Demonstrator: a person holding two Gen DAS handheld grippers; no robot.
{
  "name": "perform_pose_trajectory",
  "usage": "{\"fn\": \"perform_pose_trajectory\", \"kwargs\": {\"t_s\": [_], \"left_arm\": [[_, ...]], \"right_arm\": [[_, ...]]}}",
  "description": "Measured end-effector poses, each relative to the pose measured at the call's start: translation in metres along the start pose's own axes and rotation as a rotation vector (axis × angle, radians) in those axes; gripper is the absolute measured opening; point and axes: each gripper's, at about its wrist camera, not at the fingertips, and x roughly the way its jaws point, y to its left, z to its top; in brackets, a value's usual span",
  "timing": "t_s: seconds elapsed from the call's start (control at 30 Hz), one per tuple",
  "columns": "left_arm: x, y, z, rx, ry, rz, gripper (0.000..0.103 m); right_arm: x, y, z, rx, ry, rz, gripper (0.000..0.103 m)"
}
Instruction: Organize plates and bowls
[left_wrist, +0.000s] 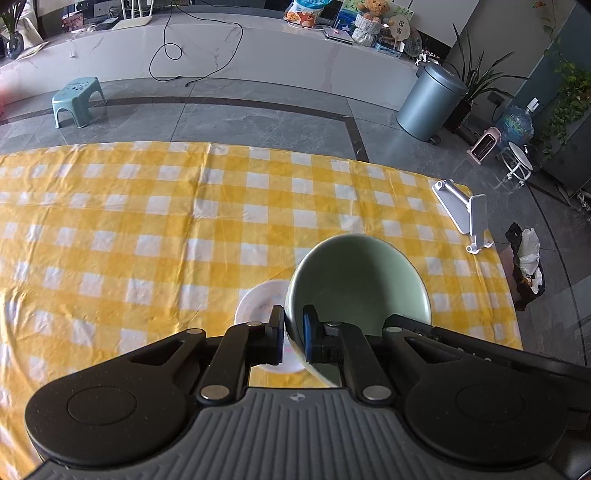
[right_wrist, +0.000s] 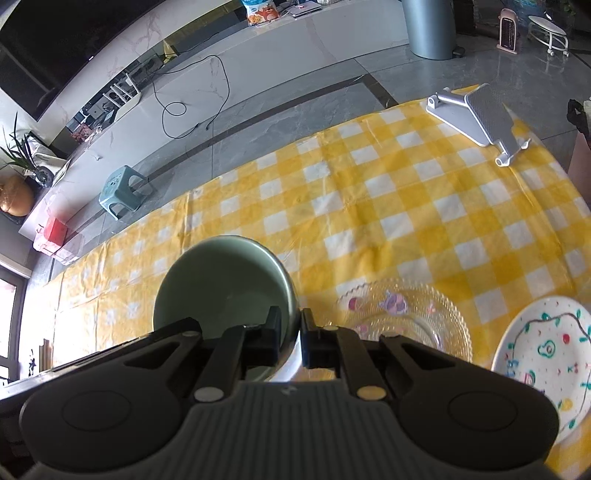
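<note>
A pale green bowl (left_wrist: 354, 280) hangs tilted above the yellow checked tablecloth (left_wrist: 147, 229). My left gripper (left_wrist: 293, 314) is shut on its near-left rim, one finger inside and one outside. In the right wrist view a green bowl (right_wrist: 221, 284) is lifted the same way, and my right gripper (right_wrist: 291, 317) is shut on its right rim. Below the bowl lies a small white plate (left_wrist: 258, 306), partly hidden. A clear glass plate (right_wrist: 402, 314) with coloured patterns and a white painted plate (right_wrist: 543, 350) rest on the cloth to the right.
A grey folding phone stand (right_wrist: 476, 114) lies near the cloth's far right corner. Beyond the table are a grey tiled floor, a teal stool (left_wrist: 77, 99), a grey bin (left_wrist: 428, 103) and a small bag of rubbish (left_wrist: 528, 258).
</note>
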Motion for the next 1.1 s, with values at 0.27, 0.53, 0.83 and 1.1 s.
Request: {"fn": "perform_pose_trajectory", "kwargs": {"t_s": [0.27,0.53,0.83,1.1], "left_arm": [[-0.073,0.008,-0.053,-0.009,0.006,0.017,0.010],[-0.111,0.019,-0.114,-0.017,0.014,0.037,0.011],[-0.116,0.045,-0.161,-0.064,0.047,0.036,0.011],[-0.090,0.050,-0.175,-0.033,0.103,0.050,0.011]], "right_arm": [[-0.068,0.019,-0.064,-0.065,0.029,0.045,0.008],[-0.101,0.023,-0.133,-0.107,0.077,0.069,0.008],[-0.095,0.029,-0.187,-0.160,0.141,0.060,0.008],[-0.065,0.026,-0.197,-0.203,0.190,0.014,0.008]]}}
